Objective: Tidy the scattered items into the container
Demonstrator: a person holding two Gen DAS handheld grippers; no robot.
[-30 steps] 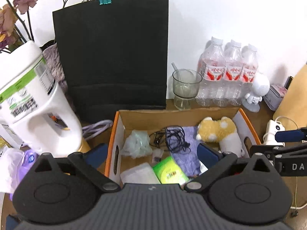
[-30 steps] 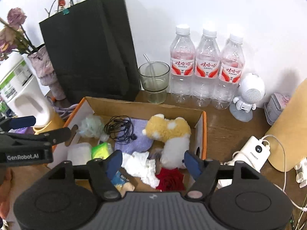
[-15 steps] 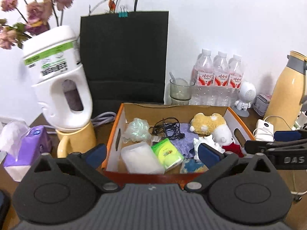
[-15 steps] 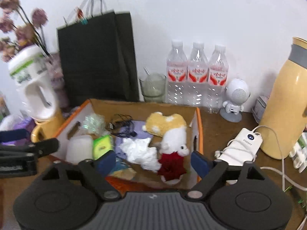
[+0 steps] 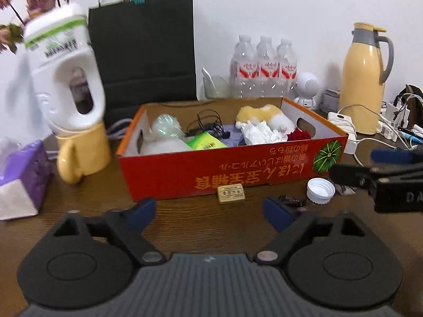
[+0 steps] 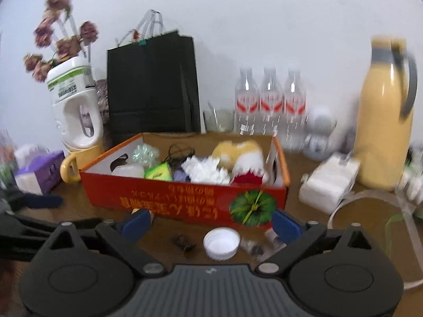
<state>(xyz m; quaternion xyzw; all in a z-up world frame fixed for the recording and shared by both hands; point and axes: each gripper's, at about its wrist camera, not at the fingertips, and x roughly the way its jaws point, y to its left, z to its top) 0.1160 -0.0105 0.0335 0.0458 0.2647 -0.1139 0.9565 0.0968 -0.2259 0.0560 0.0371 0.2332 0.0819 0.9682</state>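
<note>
Already well filled, red-and-orange printed cardboard box point(image 5: 232, 169) at the middle of the brown wooden table point(image 5: 201, 224), holding a yellow-and-white plush toy point(image 5: 264, 115), crumpled white tissue point(image 5: 260, 132), a green packet point(image 5: 203, 142) and a tangle of black cable point(image 5: 208, 126), so most of the clutter apparently dealt with. Behind it, out of the way against the wall, tall black paper bag point(image 5: 148, 50), yellow thermos jug point(image 5: 366, 79) and three clear water bottles point(image 5: 264, 71). Left gripper point(image 5: 208, 214) low over the tabletop in front of the box, jaws wide but just narrowed a little, nothing between them, seemingly lined up on the small tan rectangular block point(image 5: 230, 194) lying just beside the box wall. Right gripper point(image 6: 211, 224) likewise low and empty, jaws spread wide and just opened further, framing the white plastic bottle cap point(image 6: 221, 243), probably its next pick. Near the cap, still loose on the wood, a dark sweet wrapper point(image 6: 185, 241) and a clear crinkled wrapper point(image 6: 255, 248), too blurred to identify further.
</note>
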